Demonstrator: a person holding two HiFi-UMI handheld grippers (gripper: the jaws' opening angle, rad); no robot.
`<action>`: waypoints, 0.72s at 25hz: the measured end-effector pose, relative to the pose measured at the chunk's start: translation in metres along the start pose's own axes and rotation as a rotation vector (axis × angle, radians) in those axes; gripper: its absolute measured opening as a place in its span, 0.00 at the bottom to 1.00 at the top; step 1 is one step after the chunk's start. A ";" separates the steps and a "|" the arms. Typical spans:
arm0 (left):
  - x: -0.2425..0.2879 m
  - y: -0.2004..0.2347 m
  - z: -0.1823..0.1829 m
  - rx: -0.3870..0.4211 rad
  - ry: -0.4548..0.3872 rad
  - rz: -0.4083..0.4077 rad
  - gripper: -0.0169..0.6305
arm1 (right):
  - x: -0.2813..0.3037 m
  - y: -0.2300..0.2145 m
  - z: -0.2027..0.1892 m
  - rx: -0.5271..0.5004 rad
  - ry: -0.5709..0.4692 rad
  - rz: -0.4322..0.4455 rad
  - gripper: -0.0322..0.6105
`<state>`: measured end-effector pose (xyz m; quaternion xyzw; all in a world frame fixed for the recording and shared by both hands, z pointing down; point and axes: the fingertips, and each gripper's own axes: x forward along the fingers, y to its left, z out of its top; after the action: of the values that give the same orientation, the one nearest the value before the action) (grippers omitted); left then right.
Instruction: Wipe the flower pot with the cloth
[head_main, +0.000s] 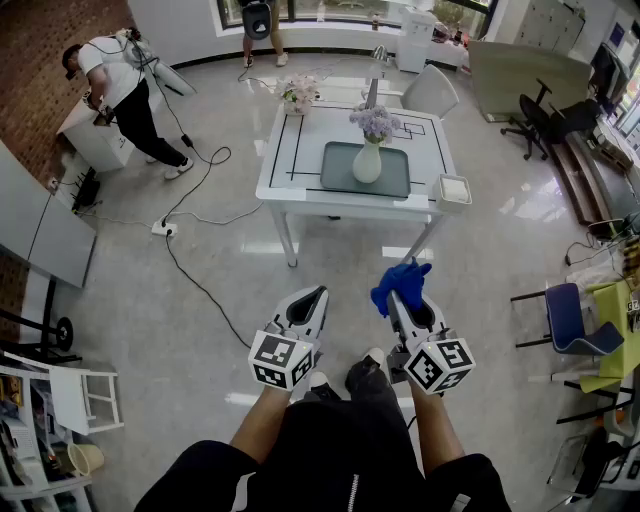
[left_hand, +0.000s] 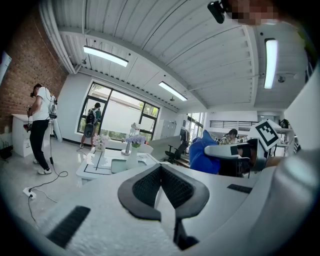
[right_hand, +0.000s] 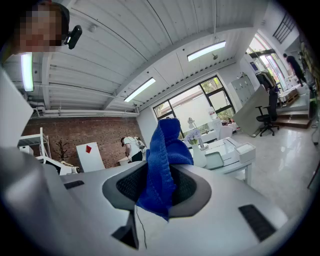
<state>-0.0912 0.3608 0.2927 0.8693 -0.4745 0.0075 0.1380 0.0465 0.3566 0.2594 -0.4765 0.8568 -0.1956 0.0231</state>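
Right gripper (right_hand: 159, 187): the jaws are closed on the blue cloth (right_hand: 162, 165). It is pinched partway along, so a bunch stands up past the tips and a short tail hangs on the near side. A loose wad is thus presented forward, which is judged to suit wiping.

Left gripper (left_hand: 161, 187): the jaws are brought together with nothing between them. It is held level just left of the right one, judged to be kept free for steadying the pot.

Flower pot (head_main: 368, 163): it is stood upright on a grey-green tray (head_main: 335, 175) at the middle of the white table (head_main: 285, 180). It lies far ahead, well apart from both grippers, and is touched by nothing.

Pot's look: the body is white, with a narrow neck and a rounded belly, and is topped by pale purple blooms. The surface seems smooth. No dirt can be made out from here.

Stage: wiping has not begun, and the table is judged yet to be approached.

Also on the table: a second pot (head_main: 298, 97) with pink flowers is set at the far left, and a small white box (head_main: 454, 190) at the near right corner.
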 end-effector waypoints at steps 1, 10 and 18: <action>0.000 0.001 0.000 0.001 0.001 -0.002 0.04 | 0.001 0.001 -0.001 -0.001 0.001 0.000 0.23; 0.017 0.015 -0.003 -0.025 0.019 -0.021 0.04 | 0.018 -0.002 -0.001 0.002 -0.008 0.002 0.23; 0.084 0.031 -0.003 -0.023 0.040 -0.039 0.04 | 0.063 -0.053 0.003 0.020 0.004 0.006 0.23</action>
<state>-0.0709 0.2766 0.3151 0.8763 -0.4548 0.0169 0.1577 0.0555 0.2787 0.2853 -0.4732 0.8563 -0.2053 0.0267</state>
